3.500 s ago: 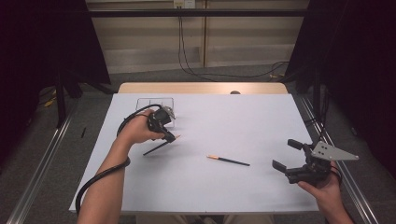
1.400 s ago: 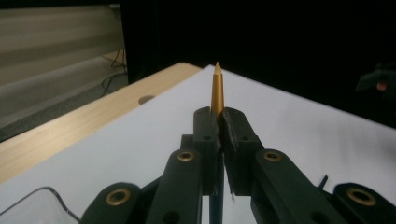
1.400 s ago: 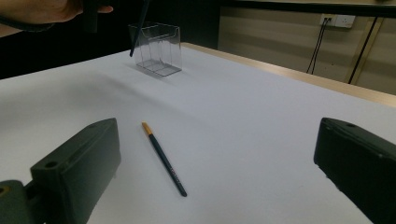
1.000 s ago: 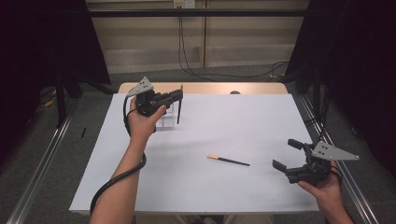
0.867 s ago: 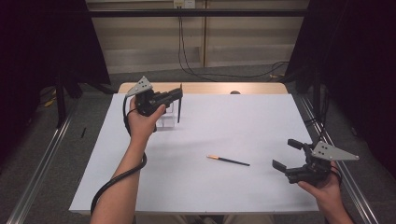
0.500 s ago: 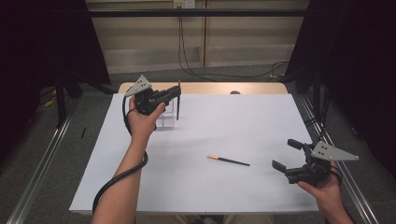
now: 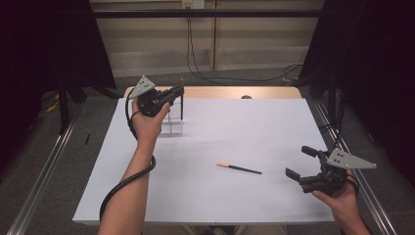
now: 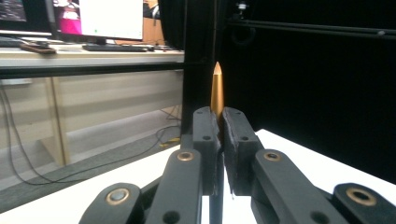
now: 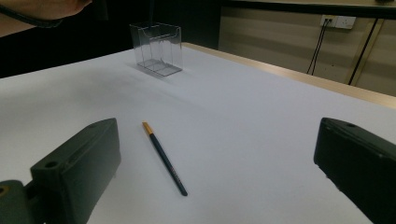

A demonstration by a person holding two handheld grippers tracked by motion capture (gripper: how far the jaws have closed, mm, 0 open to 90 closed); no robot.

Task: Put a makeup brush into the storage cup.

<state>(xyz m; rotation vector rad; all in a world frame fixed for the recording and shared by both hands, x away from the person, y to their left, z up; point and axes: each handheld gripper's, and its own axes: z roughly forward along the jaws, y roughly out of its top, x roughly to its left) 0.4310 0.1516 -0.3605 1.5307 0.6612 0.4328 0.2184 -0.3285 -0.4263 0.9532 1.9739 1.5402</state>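
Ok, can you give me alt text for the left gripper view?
The left gripper has its black jaws shut on a dark pencil held upright, its gold pointed end rising above them. Behind are a desk with monitors and a dark curtain.

No legible text, label, brand, number or sign on anything.

A clear glossy plastic holder (image 9: 157,48) stands on the smooth matt white table (image 7: 244,196).
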